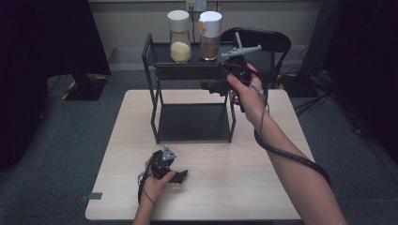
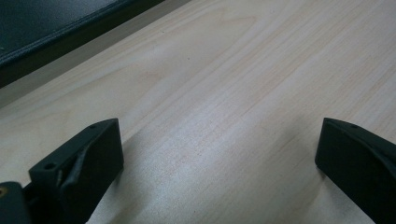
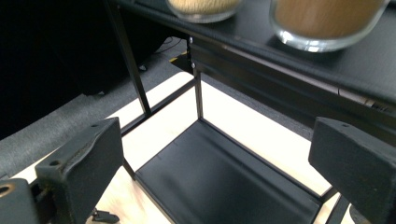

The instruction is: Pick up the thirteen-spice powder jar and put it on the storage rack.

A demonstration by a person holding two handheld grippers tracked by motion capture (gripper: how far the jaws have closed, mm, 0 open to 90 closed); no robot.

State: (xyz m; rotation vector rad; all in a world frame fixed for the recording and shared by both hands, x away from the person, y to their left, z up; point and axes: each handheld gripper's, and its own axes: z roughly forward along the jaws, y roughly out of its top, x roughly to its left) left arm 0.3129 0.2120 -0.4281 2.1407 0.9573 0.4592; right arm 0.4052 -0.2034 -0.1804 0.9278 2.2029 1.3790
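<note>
- Two glass jars stand on the rack's top shelf (image 1: 162, 52). High view: right claw (image 1: 213, 87) is raised at the shelf's front edge, just below and in front of the brown-filled jar (image 1: 210, 36); the yellow-filled jar (image 1: 179, 36) is further to the claw's left. Left claw (image 1: 180, 176) rests low on the bench (image 1: 244, 187), well apart from the rack.
- Left gripper view: jaws spread wide, bare bench (image 2: 224, 84) between them, nothing held.
- Right gripper view: jaws spread wide and empty; brown-filled jar (image 3: 327, 21) above and ahead, toward the right jaw; yellow-filled jar (image 3: 205, 7) above, nearer centre; lower shelf (image 3: 224, 182) below.
- Judgement: glass is rigid, smooth, likely slippery and breakable; part-filled, so moderately heavy. Best grip: mid-body, below the white cap, jaws square across the cylinder.
</note>
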